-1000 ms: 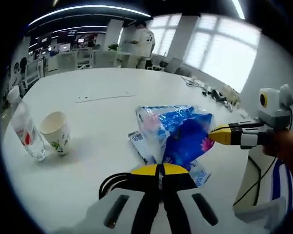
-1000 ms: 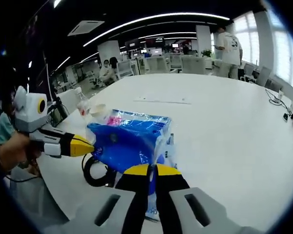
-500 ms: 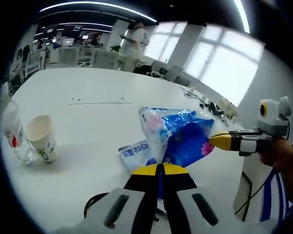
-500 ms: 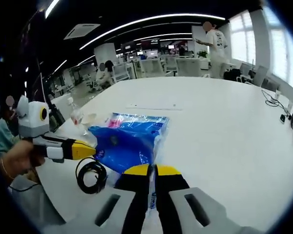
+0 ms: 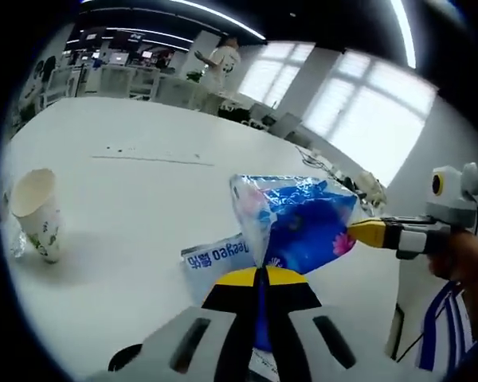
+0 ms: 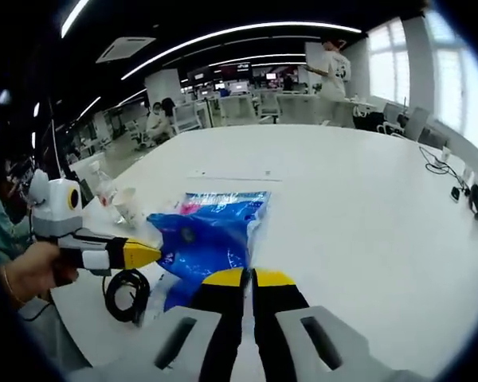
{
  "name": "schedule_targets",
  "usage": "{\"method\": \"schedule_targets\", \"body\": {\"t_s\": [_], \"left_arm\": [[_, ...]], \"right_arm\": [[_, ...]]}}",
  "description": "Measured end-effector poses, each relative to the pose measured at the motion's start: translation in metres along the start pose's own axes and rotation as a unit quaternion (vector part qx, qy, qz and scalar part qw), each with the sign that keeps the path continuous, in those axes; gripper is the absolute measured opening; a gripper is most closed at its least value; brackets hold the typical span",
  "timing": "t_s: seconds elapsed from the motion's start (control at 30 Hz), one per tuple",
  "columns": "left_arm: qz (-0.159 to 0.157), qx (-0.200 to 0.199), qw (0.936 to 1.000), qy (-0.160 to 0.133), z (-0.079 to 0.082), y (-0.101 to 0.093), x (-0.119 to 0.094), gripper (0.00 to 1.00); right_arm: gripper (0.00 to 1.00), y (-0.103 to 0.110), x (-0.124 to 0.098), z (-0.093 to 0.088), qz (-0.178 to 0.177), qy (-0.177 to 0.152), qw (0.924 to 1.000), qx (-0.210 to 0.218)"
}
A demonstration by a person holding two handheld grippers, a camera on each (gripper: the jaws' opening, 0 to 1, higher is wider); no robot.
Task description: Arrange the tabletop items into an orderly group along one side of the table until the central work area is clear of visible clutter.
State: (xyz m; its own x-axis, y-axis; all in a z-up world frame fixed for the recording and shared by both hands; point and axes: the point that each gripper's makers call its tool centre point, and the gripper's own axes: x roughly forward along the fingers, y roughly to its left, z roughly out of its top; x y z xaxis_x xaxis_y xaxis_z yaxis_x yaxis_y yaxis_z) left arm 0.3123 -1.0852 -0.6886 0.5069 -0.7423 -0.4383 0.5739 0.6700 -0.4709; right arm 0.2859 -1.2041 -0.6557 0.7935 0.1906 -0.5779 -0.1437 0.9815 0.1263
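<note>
I've raised the blue bag (image 5: 299, 223) higher off the counter (image 5: 135, 199) — both claws, left (image 5: 259, 274) and right (image 6: 251, 274), pinched on it — ready to carry sideward.

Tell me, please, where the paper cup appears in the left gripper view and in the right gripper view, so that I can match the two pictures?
Left gripper view: the paper cup stands at the far left on the white table.
Right gripper view: it is small, left of centre, beside a clear bottle.
Shared landmark: the blue plastic bag held at both grippers.
</note>
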Motion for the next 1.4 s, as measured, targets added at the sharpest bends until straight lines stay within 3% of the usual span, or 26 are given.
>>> {"method": "schedule_targets", "body": {"t_s": [0.37,0.83,1.0,1.1,1.27,1.4], "left_arm": [[-0.022,-0.051,0.9981,-0.025,-0.003,-0.002,0.031,0.00],[-0.048,-0.082,0.9942,-0.049,-0.011,-0.006,0.060,0.00],[-0.048,-0.083,0.9934,-0.063,-0.009,-0.006,0.067,0.00],[-0.050,-0.112,0.9908,-0.059,-0.012,-0.003,0.072,0.00],[-0.042,-0.115,0.9904,-0.063,-0.012,0.001,0.077,0.00],[-0.032,-0.119,0.9907,-0.058,-0.014,0.010,0.081,0.00]], "right_arm": [[0.00,-0.029,0.011,0.002,-0.035,-0.013,0.9991,0.017],[0.00,-0.057,0.024,-0.003,-0.066,-0.020,0.9969,0.038],[0.00,-0.066,0.032,-0.006,-0.069,-0.019,0.9966,0.040],[0.00,-0.072,0.038,-0.008,-0.067,-0.018,0.9966,0.043],[0.00,-0.080,0.054,-0.013,-0.060,-0.025,0.9969,0.044],[0.00,-0.083,0.067,-0.023,-0.041,-0.025,0.9961,0.074]]}}
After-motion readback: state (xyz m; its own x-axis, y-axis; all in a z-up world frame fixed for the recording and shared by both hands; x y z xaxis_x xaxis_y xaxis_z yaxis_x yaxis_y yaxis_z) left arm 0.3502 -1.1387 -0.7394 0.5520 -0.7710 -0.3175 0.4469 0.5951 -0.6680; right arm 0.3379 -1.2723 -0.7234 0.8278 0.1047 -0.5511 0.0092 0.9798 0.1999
